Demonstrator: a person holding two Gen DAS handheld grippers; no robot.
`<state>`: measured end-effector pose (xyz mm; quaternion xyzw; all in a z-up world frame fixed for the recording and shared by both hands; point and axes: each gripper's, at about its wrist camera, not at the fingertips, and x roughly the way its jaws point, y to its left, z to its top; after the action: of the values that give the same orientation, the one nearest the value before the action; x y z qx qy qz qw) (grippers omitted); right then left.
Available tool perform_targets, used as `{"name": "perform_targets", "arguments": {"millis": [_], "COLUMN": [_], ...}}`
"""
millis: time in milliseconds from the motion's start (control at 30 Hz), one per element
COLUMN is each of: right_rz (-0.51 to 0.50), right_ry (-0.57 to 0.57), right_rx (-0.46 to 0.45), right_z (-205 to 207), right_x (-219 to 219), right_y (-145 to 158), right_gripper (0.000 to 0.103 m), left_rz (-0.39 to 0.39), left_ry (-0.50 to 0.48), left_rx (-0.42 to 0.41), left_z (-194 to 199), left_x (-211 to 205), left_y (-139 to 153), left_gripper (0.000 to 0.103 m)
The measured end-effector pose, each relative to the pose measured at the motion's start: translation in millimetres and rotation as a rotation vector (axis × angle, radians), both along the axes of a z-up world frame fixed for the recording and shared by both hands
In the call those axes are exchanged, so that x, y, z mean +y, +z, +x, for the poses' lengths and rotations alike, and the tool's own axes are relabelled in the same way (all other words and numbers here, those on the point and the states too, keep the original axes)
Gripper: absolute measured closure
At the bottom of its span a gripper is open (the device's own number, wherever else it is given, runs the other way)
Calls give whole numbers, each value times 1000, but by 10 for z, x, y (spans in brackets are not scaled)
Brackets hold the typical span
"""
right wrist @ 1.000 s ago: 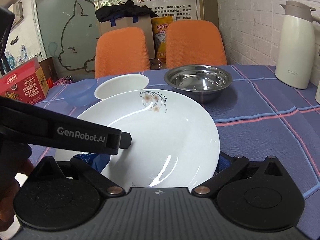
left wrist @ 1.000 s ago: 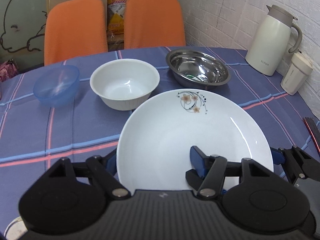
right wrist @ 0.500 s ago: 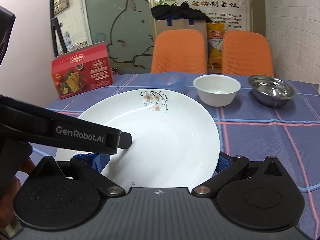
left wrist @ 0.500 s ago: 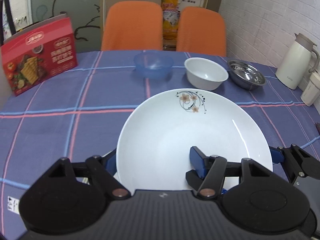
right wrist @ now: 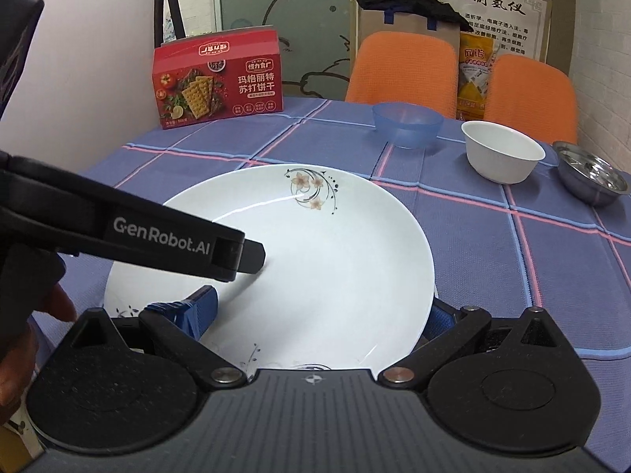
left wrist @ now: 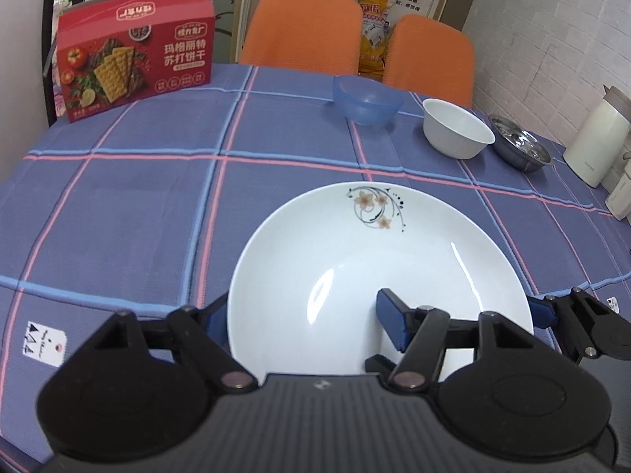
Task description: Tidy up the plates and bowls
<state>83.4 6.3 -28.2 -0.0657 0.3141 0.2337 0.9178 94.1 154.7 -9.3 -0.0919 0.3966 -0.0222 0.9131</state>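
A white plate [left wrist: 355, 276] with a small flower print is held over the near part of the checked tablecloth [left wrist: 118, 216]. My left gripper [left wrist: 301, 315] is shut on the plate's near rim, one blue pad on top and the other finger underneath. My right gripper [right wrist: 317, 307] is shut on the same plate [right wrist: 315, 244], gripping it from the right side. The left gripper's finger [right wrist: 236, 252] shows in the right wrist view lying over the plate. A blue bowl [left wrist: 366, 98], a white bowl [left wrist: 457, 134] and a steel bowl [left wrist: 520, 149] stand in a row at the far right.
A red cracker box [left wrist: 134, 51] stands at the far left of the table. A cream thermos [left wrist: 595, 142] and a cup [left wrist: 623, 193] stand by the brick wall on the right. Two orange chairs [left wrist: 303, 27] are behind the table. A hand [right wrist: 23, 315] holds the left gripper.
Both grippers have carried the plate to the left and back from the bowls. The bowls now lie farther off at the right, and the red box has come into view.
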Motion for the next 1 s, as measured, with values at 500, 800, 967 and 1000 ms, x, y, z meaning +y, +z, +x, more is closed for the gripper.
{"name": "perform_targets", "arguments": {"millis": [500, 800, 967, 1000], "right_rz": [-72, 12, 58, 65], "right_ry": [18, -31, -68, -80], "right_rx": [-12, -99, -84, -75], "right_z": [-37, -122, -68, -49], "right_x": [-5, -352, -562, -621], "right_y": [80, 286, 326, 308], "right_gripper": [12, 14, 14, 14], "left_rz": [43, 56, 53, 54], "left_ry": [-12, -23, -40, -44], "left_rx": [-198, -212, -208, -206], "left_z": [-182, -152, -111, -99], "left_x": [-47, -189, -303, -335], "left_y": [428, 488, 511, 509], "left_gripper": [9, 9, 9, 8]}}
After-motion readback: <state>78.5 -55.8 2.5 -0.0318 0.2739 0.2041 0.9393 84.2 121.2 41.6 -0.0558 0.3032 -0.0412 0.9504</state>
